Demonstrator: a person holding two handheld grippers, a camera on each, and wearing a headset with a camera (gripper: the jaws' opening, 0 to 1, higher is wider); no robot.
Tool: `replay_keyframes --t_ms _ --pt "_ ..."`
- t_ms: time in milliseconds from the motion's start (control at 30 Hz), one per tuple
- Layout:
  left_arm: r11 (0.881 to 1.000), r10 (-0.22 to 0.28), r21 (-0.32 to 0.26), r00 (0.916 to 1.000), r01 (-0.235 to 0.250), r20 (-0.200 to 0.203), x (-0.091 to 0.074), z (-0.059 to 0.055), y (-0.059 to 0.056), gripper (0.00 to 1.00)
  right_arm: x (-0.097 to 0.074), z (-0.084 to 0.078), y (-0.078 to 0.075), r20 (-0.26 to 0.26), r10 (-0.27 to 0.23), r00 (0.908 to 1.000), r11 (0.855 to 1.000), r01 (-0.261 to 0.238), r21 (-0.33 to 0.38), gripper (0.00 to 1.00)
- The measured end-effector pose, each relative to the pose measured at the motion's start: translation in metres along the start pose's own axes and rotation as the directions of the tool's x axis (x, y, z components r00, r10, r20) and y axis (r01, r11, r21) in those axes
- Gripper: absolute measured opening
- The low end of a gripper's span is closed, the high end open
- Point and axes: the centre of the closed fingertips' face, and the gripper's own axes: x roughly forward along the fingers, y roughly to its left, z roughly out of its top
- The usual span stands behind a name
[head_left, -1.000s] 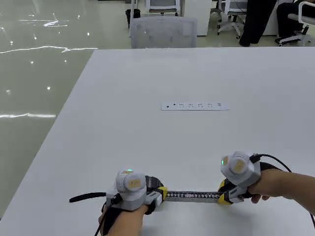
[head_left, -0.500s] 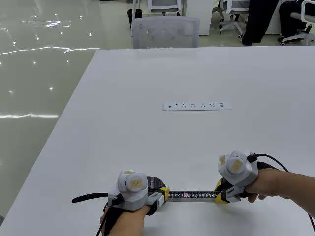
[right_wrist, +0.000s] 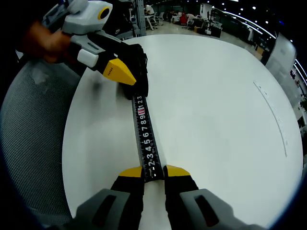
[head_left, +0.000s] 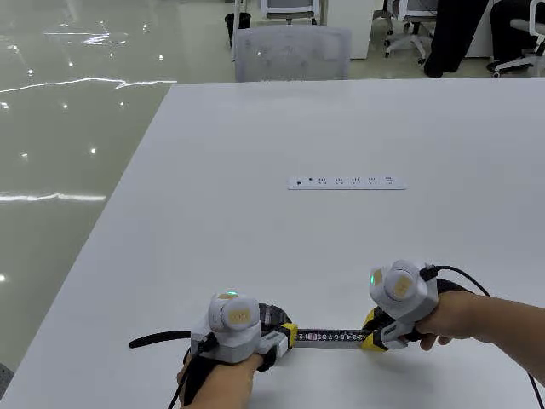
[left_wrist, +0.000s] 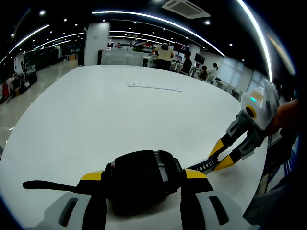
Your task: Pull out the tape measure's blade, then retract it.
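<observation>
White bench, lower middle of head view. My left gripper is clamped on the tape measure and my right gripper pinches the blade tip. The exposed blade is shorter than a second ago, so I judge the retract is underway.

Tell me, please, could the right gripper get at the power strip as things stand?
Probably not yet: the right gripper is shut on the blade, which runs to the tape measure in the left gripper. Nothing stands between it and the power strip.
</observation>
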Motion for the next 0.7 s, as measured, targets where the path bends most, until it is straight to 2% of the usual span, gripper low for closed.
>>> replay_keyframes --t_ms 700 --pt "1.000 -0.008 -0.011 1.0000 0.008 -0.004 0.001 0.000 0.001 0.58 0.010 0.019 0.003 0.038 0.018 0.9991 1.000 -0.018 0.023 0.14"
